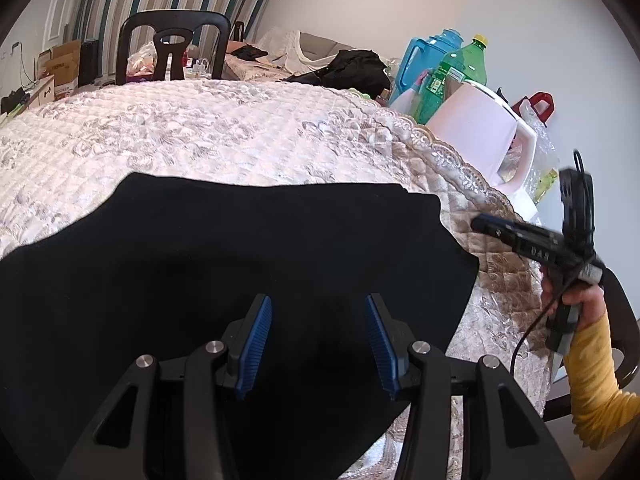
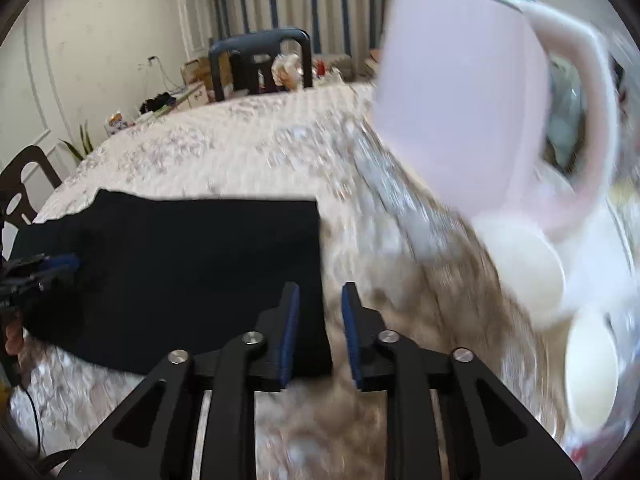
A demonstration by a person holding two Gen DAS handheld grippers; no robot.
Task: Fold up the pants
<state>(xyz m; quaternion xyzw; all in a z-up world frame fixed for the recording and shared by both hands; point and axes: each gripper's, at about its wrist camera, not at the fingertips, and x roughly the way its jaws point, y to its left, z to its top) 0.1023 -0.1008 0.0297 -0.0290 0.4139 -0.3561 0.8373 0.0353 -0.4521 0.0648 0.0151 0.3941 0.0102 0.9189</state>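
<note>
Black pants [image 1: 248, 256] lie flat and folded on the quilted floral cover [image 1: 200, 128]. My left gripper [image 1: 318, 344] is open and empty, held just above the near part of the pants. My right gripper [image 2: 319, 332] is open and empty, over the right edge of the pants [image 2: 192, 264]. In the left wrist view the right gripper [image 1: 480, 223] hovers beyond the pants' right side, held by a hand in a yellow sleeve. In the right wrist view the left gripper [image 2: 60, 264] sits at the pants' left end.
A large pink jug [image 1: 480, 136] stands close at the right edge, with a green bottle [image 1: 456, 72] and a blue jug [image 1: 428, 60] behind it. White bowls [image 2: 520, 264] sit by the jug. A black chair [image 1: 172, 48] stands at the far side.
</note>
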